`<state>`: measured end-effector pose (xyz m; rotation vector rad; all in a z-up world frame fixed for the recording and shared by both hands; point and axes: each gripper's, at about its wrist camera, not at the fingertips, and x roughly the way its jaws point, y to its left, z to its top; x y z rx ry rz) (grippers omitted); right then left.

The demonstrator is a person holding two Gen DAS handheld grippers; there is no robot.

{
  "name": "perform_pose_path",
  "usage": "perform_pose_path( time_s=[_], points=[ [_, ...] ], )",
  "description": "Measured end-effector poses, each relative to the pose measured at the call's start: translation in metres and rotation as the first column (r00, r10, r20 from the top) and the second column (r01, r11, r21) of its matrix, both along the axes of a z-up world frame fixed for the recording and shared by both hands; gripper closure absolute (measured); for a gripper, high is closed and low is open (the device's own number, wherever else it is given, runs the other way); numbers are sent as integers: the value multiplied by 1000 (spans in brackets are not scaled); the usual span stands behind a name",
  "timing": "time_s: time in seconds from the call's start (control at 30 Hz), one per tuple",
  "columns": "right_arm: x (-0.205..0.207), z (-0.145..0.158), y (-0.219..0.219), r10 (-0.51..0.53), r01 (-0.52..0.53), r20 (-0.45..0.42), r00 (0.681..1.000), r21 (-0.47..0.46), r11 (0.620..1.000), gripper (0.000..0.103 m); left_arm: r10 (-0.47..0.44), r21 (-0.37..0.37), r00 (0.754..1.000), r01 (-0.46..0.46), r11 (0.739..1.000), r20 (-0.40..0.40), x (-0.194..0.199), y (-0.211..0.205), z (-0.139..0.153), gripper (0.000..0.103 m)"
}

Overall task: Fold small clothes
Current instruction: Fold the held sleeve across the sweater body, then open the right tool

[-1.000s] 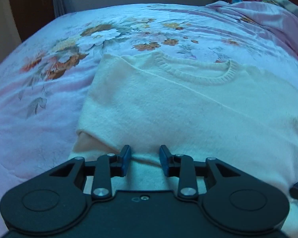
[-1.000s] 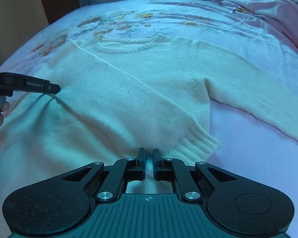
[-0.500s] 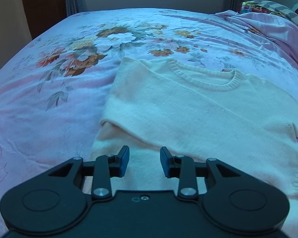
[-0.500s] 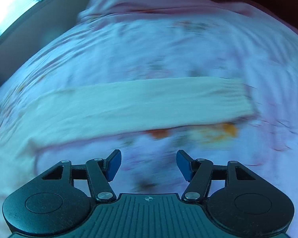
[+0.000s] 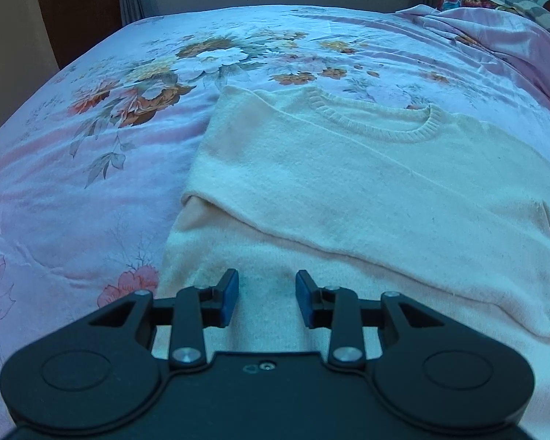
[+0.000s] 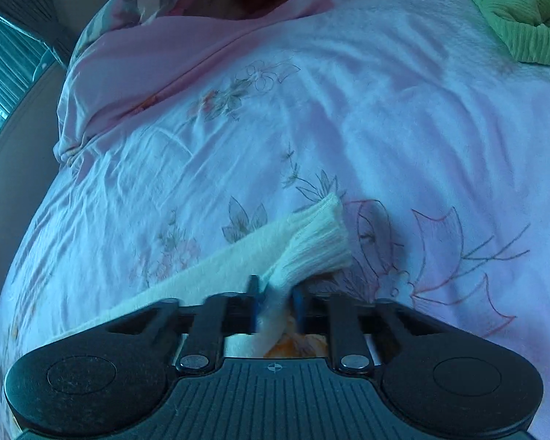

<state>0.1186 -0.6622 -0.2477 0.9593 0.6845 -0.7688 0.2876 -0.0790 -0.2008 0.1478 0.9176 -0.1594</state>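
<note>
- left gripper (image 5: 267,299): nearest in the left wrist view; jaws apart, nothing between the blue pads; poised over the lower body of the sweater.
- right gripper (image 6: 276,304): nearest in the right wrist view; having just closed, jaws clamped on the ribbed cuff (image 6: 317,245) of the sleeve (image 6: 209,275), knit bunched between the pads and fanned out past them.
- cream sweater (image 5: 348,190): task item; spread flat on the bedspread, neckline (image 5: 377,124) at the far side, one sleeve already folded across the chest; other sleeve trailing away to the cuff in the right gripper.
- handling, judged: soft, limp, light knit; no stiffness, sure to sag and drape when lifted; fuzzy surface likely to cling to itself and to the bedspread rather than slide; stretchy, so prone to pull out of shape if tugged hard; not fragile.
- grip points, judged: ribbed cuff and hem, thicker and firmer than the body; shoulder edge or side fold for the next turn; a pinch on a single layer likely to lift only that layer.
- floral bedspread (image 5: 91,183): pink, wrinkled, soft underlay, beneath and around the sweater.
- green garment (image 6: 520,11): crumpled, far corner, well apart from the sweater.
</note>
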Motion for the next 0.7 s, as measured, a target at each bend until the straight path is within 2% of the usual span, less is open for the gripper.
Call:
perform_pose_path(
  time_s=[0.1, 0.17, 0.23, 0.3, 0.4, 0.47, 0.53, 0.6, 0.7],
  points=[
    [7, 6, 6, 14, -14, 22, 1000, -30, 999, 96, 4, -11, 1000, -4, 1000, -2, -1, 2, 1, 71],
    [19, 19, 23, 80, -74, 63, 995, -81, 994, 97, 8, -21, 1000, -8, 1000, -3, -1, 5, 2, 71],
    [41, 36, 51, 186, -170, 122, 975, -127, 977, 97, 5, -24, 1000, -5, 1000, 1, -1, 7, 3, 71],
    [67, 55, 88, 299, -271, 204, 932, -153, 950, 97, 7, -35, 1000, -7, 999, 5, -1, 11, 6, 71],
    [111, 82, 154, 454, -422, 314, 834, -168, 891, 97, 18, -62, 1000, -17, 998, 16, -3, 19, 13, 71],
    [137, 97, 208, 563, -537, 363, 742, -182, 824, 97, 25, -77, 999, -23, 997, 23, -5, 25, 19, 71],
    [154, 103, 267, 674, -662, 384, 631, -187, 726, 97, 34, -101, 999, -31, 994, 28, -6, 35, 24, 71],
    [160, 99, 323, 771, -764, 359, 526, -199, 614, 97, 46, -124, 999, -42, 991, 28, -6, 45, 28, 71],
    [155, 60, 386, 860, -879, 298, 414, -116, 463, 96, 69, -165, 998, -67, 984, 9, -4, 62, 30, 71]
  ],
)
